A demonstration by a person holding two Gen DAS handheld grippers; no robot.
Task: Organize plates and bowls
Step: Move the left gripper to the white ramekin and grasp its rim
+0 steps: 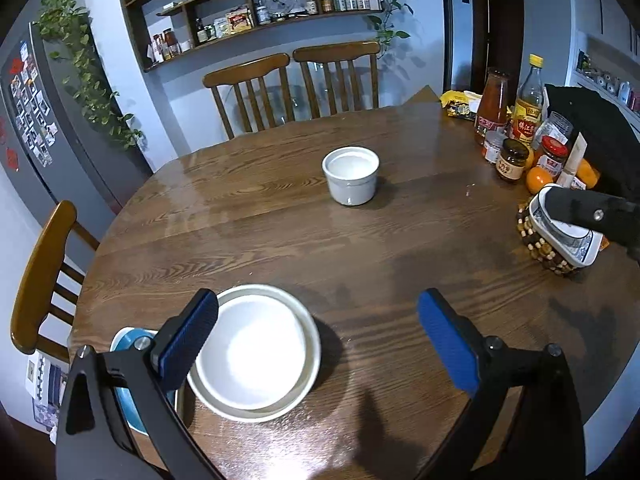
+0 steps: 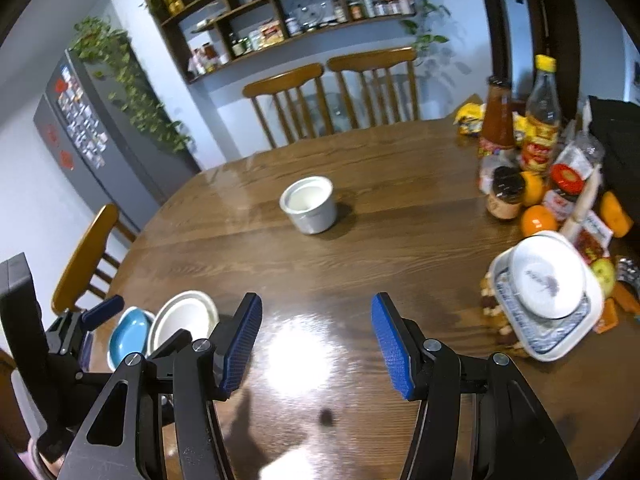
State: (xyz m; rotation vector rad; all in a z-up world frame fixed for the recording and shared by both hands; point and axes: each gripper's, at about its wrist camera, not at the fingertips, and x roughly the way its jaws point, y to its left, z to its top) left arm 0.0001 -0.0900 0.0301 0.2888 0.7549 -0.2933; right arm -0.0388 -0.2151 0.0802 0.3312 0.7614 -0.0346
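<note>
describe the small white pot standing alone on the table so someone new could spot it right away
Start at the round wooden table and look to its middle, toward the two chairs at the far side. There stands a small white pot, straight-walled and deep, alone on bare wood, unlike the shallow stacked dishes at the edges.

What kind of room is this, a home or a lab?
Most likely a home dining area or kitchen. A round wooden table has dining chairs around it, wall shelves hold jars and packets, and a fridge covered with magnets stands alongside.
</note>
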